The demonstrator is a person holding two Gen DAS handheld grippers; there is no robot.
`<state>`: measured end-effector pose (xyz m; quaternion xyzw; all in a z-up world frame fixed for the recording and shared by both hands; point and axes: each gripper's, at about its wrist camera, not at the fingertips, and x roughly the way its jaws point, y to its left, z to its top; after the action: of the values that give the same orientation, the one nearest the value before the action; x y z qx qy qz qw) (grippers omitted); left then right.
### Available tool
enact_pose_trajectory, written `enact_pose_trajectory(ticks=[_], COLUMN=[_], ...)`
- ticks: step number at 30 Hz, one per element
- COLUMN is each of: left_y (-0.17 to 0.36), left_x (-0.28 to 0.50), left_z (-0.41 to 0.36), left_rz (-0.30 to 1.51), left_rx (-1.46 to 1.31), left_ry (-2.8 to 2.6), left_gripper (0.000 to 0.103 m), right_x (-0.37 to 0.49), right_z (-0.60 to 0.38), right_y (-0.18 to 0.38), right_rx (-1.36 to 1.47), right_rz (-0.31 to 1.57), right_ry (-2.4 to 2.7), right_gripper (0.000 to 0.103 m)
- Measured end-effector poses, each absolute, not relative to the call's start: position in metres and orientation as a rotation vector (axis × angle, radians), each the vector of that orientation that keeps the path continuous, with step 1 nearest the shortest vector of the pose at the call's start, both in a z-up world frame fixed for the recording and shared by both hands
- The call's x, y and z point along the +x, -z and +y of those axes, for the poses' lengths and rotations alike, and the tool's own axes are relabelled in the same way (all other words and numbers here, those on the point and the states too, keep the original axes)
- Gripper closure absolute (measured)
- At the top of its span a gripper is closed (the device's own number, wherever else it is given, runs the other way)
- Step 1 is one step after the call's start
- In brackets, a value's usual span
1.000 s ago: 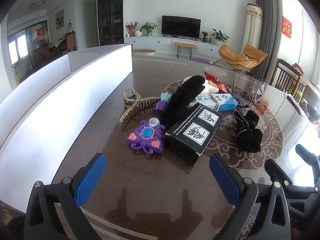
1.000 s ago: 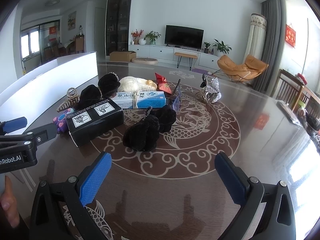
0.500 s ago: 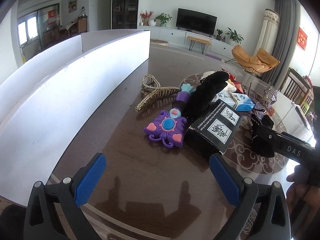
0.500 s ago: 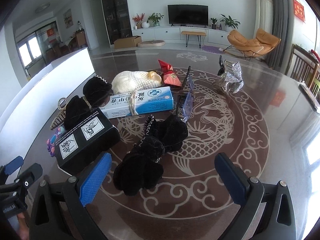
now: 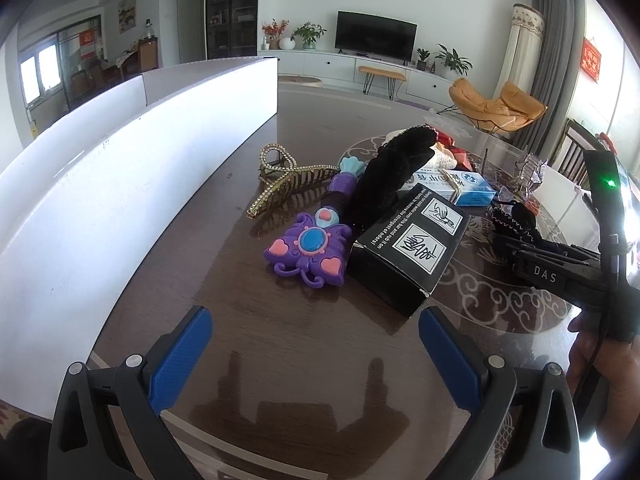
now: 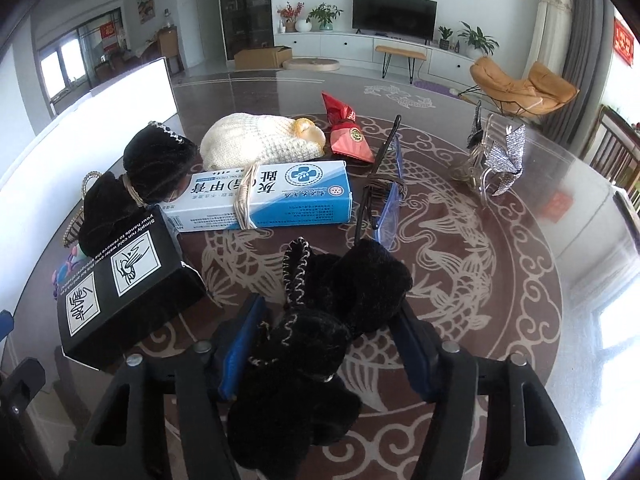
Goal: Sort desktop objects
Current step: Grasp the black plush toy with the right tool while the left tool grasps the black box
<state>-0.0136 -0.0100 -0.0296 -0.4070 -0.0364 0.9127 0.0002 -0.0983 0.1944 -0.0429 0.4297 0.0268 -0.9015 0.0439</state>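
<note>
Right gripper (image 6: 324, 344) fingers apart, straddling black fluffy hair tie (image 6: 320, 328), bottom centre of frame, not clamped; long axis toward upper right. Left gripper (image 5: 316, 344) fingers spread, empty, farther off.

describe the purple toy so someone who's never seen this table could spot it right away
Start at the long white board standing along one side of the dark table. Beside it, the purple toy lies flat between a gold hair claw and a black box. Nothing else there is butterfly-shaped plastic with pink hearts and a blue centre gem.
</note>
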Motion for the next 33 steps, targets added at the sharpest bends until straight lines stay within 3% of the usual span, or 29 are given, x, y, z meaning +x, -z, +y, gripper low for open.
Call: enact_pose_trajectory(ticks=[1,10,18,24,33], left_y=[0.03,0.022,0.033,0.042,0.036], left_x=[-0.014,-0.021,-0.076,-0.058,-0.085], left_z=[-0.01,0.004,0.047,0.073,0.068], left_rz=[-0.111,-0.058,0.205,0.36,0.265], left_rx=[-1.279,-1.205,-1.257,-1.195,-1.279], left_ry=[-2.864,-2.821,-2.729,-2.526,-2.466], left_gripper=[0.0,0.0,0.0,0.0,0.0], right_x=[-0.095,-0.034,-0.022,-0.017,-0.019], right_z=[0.198,0.228,0.236,0.247,0.247], right_y=[0.043,0.04,0.04,0.039,0.039], right_rx=[1.312,1.317,1.329,1.324,1.328], right_rz=[0.082,0.085,0.06,-0.021,-0.018], right_ry=[2.757,2.752,2.778,2.787,2.792], right_gripper=[0.06,0.06,0.06,0.06,0.058])
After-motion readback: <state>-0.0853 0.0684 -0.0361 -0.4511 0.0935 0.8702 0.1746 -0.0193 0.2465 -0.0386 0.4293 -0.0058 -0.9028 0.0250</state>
